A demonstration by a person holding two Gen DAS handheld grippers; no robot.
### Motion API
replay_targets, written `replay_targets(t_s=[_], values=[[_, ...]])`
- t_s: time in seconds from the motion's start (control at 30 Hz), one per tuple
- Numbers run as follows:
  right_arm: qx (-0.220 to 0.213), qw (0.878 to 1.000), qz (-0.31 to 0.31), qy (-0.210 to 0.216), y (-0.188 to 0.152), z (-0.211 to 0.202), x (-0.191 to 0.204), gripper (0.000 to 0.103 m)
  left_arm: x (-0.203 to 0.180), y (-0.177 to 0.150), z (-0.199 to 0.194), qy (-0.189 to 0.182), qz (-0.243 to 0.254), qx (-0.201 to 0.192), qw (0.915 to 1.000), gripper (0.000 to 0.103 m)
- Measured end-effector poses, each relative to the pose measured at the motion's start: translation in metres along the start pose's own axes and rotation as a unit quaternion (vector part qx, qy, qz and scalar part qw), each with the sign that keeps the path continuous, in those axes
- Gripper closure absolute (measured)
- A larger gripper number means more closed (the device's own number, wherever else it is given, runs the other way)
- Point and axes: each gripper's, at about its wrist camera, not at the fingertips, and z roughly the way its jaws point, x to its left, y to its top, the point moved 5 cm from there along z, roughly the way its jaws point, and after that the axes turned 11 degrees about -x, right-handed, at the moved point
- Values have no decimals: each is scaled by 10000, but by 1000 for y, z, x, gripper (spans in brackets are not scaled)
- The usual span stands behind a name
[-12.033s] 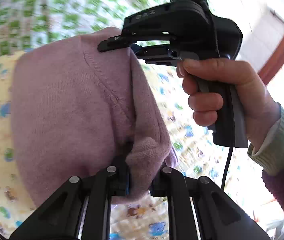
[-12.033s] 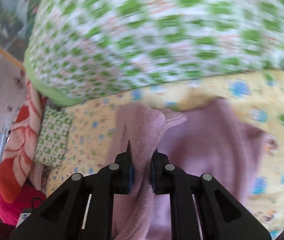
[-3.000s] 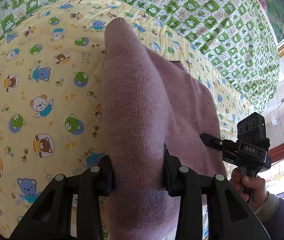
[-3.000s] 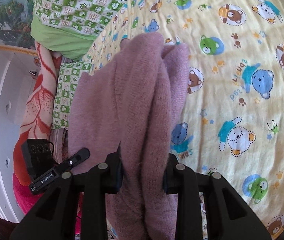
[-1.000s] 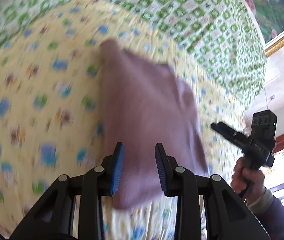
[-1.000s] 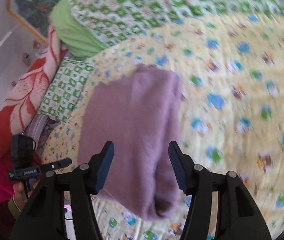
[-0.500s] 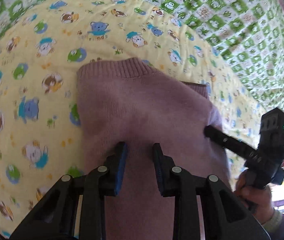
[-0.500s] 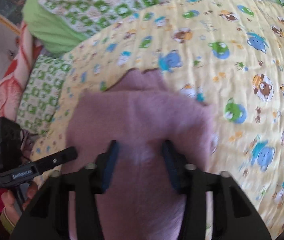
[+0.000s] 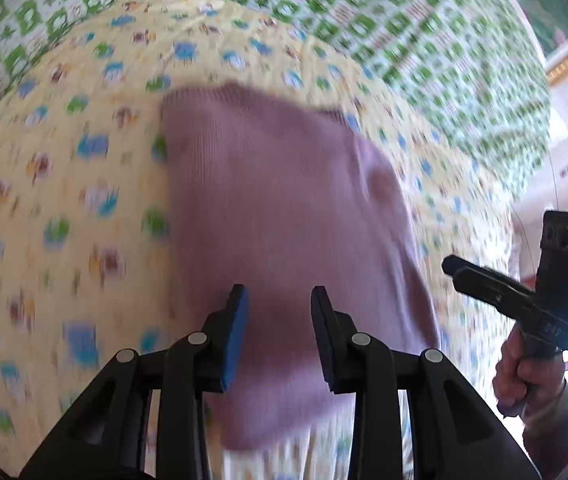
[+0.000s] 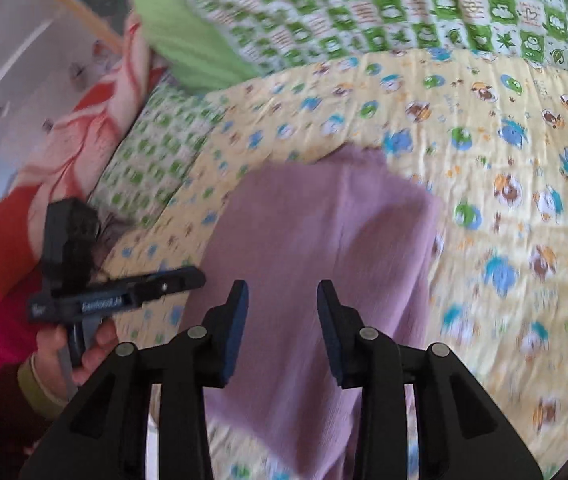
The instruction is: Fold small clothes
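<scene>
I see my left gripper (image 9: 280,300) and right gripper (image 10: 282,296) both spread wide and empty above the sweater (image 9: 284,216), which lies folded flat on the sheet (image 9: 64,200)

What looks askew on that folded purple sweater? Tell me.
The purple sweater lies folded on the yellow bear-print sheet, but a ribbed edge sticks out past its far side. Both grippers are open, clear of it.
</scene>
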Motion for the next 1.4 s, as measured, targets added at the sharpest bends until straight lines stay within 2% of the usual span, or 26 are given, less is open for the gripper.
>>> replay_targets(t_s=[0.1, 0.17, 0.2, 0.37, 0.4, 0.43, 0.47, 0.53, 0.6, 0.63, 0.67, 0.77, 0.83, 0.97, 1.0, 1.03, 1.07, 1.1, 1.17, 1.2, 1.3, 1.33, 1.4], values=[[85, 9980, -286, -561, -35, -20, 1, 62, 0, -35, -15, 35, 96, 133, 9999, 70], [93, 9967, -207, -784, -52, -28, -5, 56, 4, -53, -22, 10, 110, 220, 9997, 68], [107, 9963, -108, -846, -57, -29, -9, 52, 6, -62, -21, 21, 74, 292, 9995, 67], [191, 9964, 115, -815, -72, -25, -15, 52, 19, -87, -9, 279, 84, 515, 9982, 67], [255, 9959, 87, -866, -74, -22, -16, 59, 22, -91, -6, 318, 73, 556, 9979, 67], [367, 9955, 110, -865, -76, -17, -16, 87, 25, -92, -3, 359, 30, 581, 9977, 67], [465, 9951, 134, -863, -79, -16, -17, 95, 28, -94, -1, 376, -20, 628, 9973, 67], [386, 9969, 324, -603, -75, -23, -14, 95, 32, -96, 1, 340, -69, 694, 9970, 65], [10, 9948, 1020, -11, -62, -43, -16, 97, 33, -101, 0, 333, 18, 713, 9969, 65], [-125, 9924, 1225, 51, -58, -51, -24, 101, 32, -100, 3, 333, 46, 731, 9968, 65], [-154, 9912, 1313, 7, -56, -54, -32, 100, 31, -100, 4, 328, 78, 752, 9966, 65], [149, 9891, 1356, -560, -71, -43, -67, 101, 23, -100, 11, 345, 197, 800, 9960, 65], [408, 9866, 1381, -762, -85, -27, -80, 101, 21, -101, 14, 362, 219, 827, 9957, 65], [652, 9835, 1316, -1053, -98, -13, -80, 100, 18, -101, 15, 332, 224, 869, 9954, 65], [640, 9824, 1210, -1270, -96, -18, -77, 100, 19, -101, 15, 331, 212, 870, 9954, 65], [669, 9777, 923, -1766, -91, -26, -73, 99, 19, -101, 14, 326, 204, 875, 9954, 65], [635, 9736, 684, -2082, -85, -33, -67, 95, 20, -101, 14, 322, 209, 884, 9953, 65], [440, 9734, 444, -2205, -75, -43, -56, 94, 19, -101, 14, 329, 220, 886, 9953, 65], [-75, 9831, 205, -1820, -57, -56, -27, 94, 21, -100, 13, 348, 243, 890, 9951, 65], [-157, 9876, 77, -1562, -51, -55, -11, 94, 20, -100, 14, 370, 269, 891, 9950, 66], [-20, 9973, 53, -727, -52, -26, 17, 94, 18, -101, 14, 418, 340, 893, 9945, 66], [97, 9976, 80, -685, -56, -16, 15, 94, 17, -101, 15, 421, 345, 890, 9945, 66], [390, 9914, 189, -1231, -73, 4, -11, 94, 17, -103, 16, 392, 310, 885, 9948, 64]])
